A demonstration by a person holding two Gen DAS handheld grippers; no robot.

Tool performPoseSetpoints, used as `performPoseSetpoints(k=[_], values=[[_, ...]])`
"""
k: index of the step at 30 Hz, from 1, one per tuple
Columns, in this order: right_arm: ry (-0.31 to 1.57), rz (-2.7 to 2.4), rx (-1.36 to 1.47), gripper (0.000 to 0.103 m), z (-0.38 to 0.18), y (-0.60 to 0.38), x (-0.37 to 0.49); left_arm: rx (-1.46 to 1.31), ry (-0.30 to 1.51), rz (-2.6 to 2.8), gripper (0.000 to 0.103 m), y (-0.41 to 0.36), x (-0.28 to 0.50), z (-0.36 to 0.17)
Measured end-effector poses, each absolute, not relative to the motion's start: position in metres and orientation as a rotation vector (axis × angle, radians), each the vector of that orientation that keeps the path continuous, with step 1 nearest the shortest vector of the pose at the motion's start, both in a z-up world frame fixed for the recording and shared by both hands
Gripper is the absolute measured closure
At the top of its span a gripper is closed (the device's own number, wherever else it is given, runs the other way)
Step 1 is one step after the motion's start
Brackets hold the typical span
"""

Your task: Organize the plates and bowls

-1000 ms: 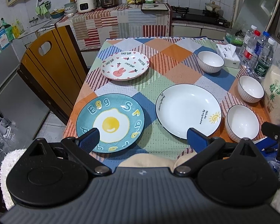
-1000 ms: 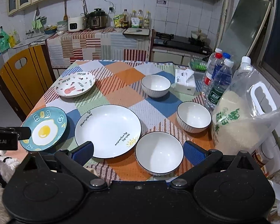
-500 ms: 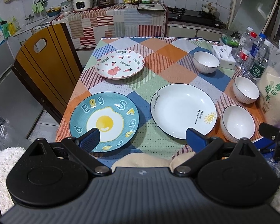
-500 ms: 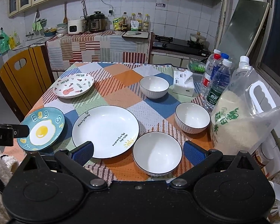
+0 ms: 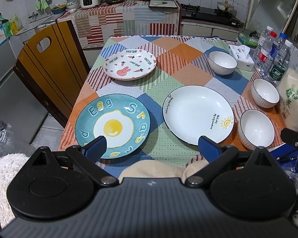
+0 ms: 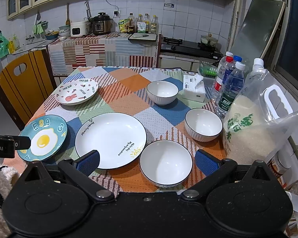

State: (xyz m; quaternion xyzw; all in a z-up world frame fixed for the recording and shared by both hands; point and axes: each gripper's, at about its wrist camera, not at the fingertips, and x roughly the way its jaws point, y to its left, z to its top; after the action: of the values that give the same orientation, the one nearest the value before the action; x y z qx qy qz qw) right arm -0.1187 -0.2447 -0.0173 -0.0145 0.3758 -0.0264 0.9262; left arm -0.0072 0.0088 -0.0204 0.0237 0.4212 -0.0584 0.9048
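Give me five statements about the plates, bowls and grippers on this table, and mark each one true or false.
1. Three white bowls sit on the table, none stacked. True: near bowl, middle bowl, far bowl.
2. The egg plate is stacked on the large white plate. False: they lie side by side, apart.
3. The left gripper is open and holds nothing. True.
4. The right gripper grips a bowl. False: it is open and empty.
5. The bunny plate lies farther away than the egg plate. True.
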Motion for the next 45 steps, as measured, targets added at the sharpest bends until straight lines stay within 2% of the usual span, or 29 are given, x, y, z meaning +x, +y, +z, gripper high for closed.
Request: performPoseSetpoints(k=[22, 34, 41, 45], values=[[0.781, -0.046, 0.015, 0.000, -0.026, -0.255, -0.112, 0.021, 0.879, -0.118, 0.005, 0.011, 0.003, -0.024], [0.461, 0.256, 0.055, 0.000, 0.000, -0.283, -0.067, 0.075, 0.886, -0.171, 0.005, -0.004, 0.053, -0.020], [0.599, 0.404, 0.002, 0.000, -0.032, -0.289, 0.009, 0.029, 1.001, -0.222, 0.005, -0.017, 0.096, -0.065], [0.740, 0.455, 0.038, 0.010, -0.071, -0.301, 0.045, -0.003, 1.069, -0.235, 0.005, -0.024, 0.112, -0.096]])
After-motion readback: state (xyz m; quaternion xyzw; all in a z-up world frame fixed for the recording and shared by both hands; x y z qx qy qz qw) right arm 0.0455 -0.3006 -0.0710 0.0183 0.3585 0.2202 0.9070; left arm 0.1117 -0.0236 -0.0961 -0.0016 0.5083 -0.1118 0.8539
